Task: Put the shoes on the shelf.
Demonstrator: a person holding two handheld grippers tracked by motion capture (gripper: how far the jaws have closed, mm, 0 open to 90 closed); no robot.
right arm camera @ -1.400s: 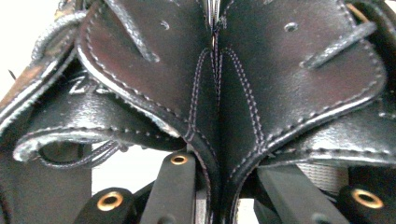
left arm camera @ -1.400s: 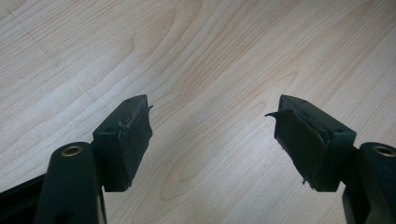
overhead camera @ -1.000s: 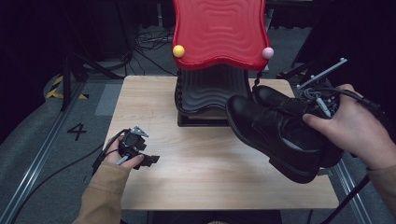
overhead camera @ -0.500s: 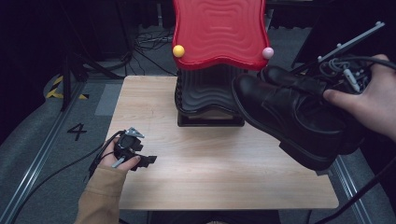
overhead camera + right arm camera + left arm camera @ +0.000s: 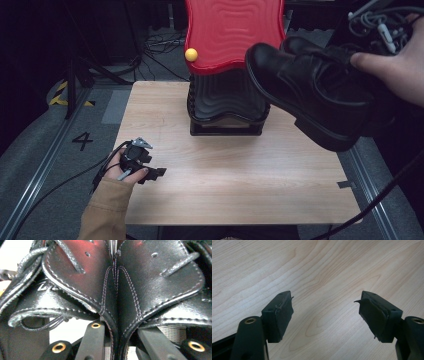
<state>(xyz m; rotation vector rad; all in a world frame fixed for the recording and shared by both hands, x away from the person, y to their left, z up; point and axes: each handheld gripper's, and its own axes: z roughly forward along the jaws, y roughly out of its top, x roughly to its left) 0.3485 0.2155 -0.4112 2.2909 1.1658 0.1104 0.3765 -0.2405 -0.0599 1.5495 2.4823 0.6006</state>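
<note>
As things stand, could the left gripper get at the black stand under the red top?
Probably yes. The left gripper rests open at the table's near left, bare wood runs between it and the black stand, and the shoes hang off to the right.

Pair of glossy black leather lace-up shoes (image 5: 312,95), pressed side by side, airborne at upper right of the high view, toes pointing left and tilted up. Right gripper view: inner walls touching along a stitched seam, laces loose.
</note>
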